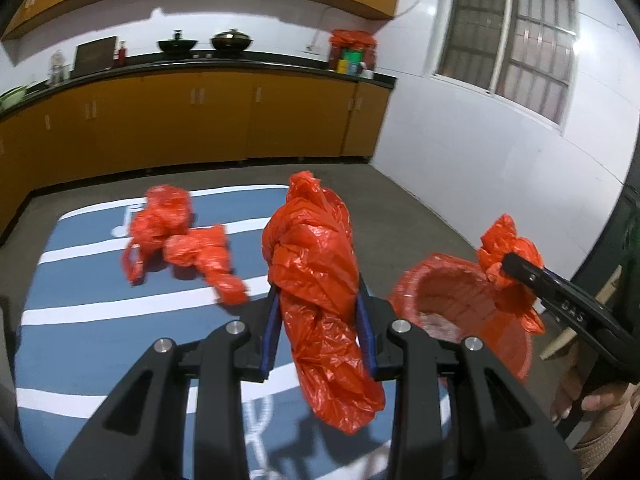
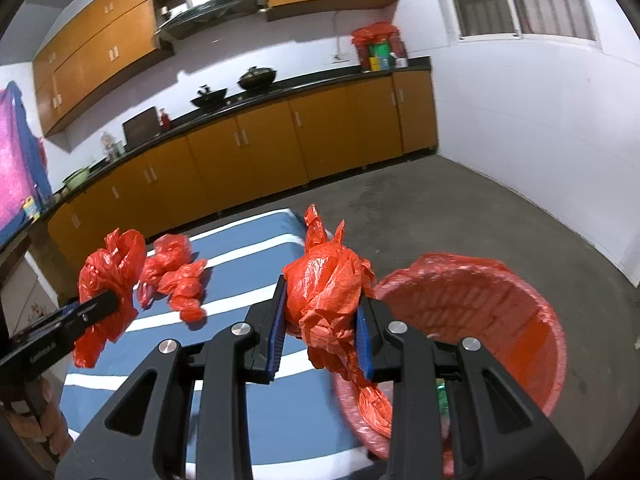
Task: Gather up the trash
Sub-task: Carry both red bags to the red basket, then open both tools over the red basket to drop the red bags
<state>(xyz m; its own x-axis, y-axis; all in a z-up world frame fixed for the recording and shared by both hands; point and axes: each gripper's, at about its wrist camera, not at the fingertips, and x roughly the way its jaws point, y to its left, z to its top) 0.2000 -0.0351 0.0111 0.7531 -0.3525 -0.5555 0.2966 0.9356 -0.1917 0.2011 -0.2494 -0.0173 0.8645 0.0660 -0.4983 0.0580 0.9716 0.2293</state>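
Plastic fills both hand-held grippers. The left hand-held gripper [image 1: 318,316] is clamped round a long crumpled red bag [image 1: 320,300], whose loose tail hangs below the blue pads [image 1: 271,332]. The right hand-held gripper [image 2: 322,320] pinches a smaller red wad [image 2: 328,292] at its middle, held just over the near rim of the red-lined bin [image 2: 520,280], which stands beside the mat's right edge. By the look of it this film is very light, soft and slippery; it crushes to nothing and springs back, so a hold across the bunched middle, as here, seems safest, while a grip on a loose corner would likely slide or tear.

Farther out, two more red bags [image 1: 180,236] lie touching each other on the blue striped mat [image 1: 80,280] on the floor. Letters on the right tool's side read roughly "DAS" in the left view; print on the left tool's body is too blurred to read, and the mat's white markings are not legible either. Beyond stands the kitchen surface [image 1: 240,60] with woks and another red bag.
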